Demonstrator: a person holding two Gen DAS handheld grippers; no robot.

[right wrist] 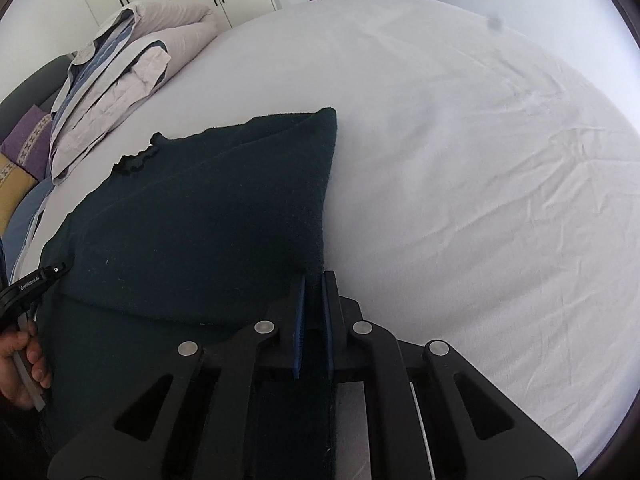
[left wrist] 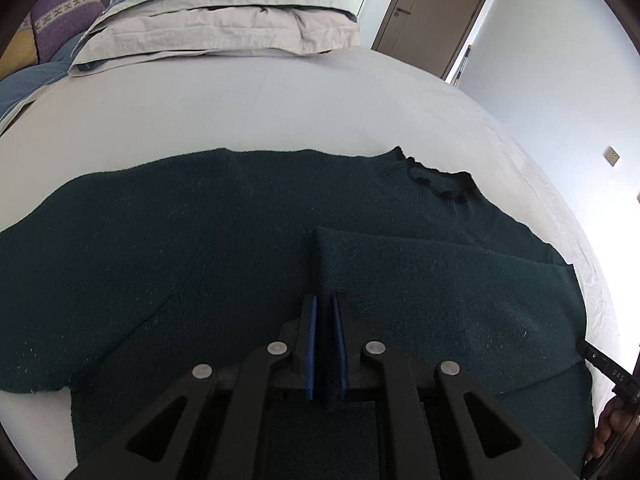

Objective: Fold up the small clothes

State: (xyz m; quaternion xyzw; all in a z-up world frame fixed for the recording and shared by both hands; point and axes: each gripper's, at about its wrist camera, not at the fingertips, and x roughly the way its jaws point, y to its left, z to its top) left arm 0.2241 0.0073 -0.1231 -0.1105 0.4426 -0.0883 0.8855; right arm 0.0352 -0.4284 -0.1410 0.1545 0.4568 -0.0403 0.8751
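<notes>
Pinching a fold of the dark green sweater (left wrist: 224,248) between the closed pads of the left gripper (left wrist: 325,312), clamping its near edge in the right gripper (right wrist: 314,292), keeping both ends taut on the white bed (right wrist: 460,160) for folding.

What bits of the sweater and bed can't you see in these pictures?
- Sweater hem: left wrist view, hidden behind the left hand-held gripper and cut off by the bottom edge.
- Sweater's far sleeve: right wrist view, past the left edge.
- Pillows: right wrist view, mostly behind the folded duvet.
</notes>
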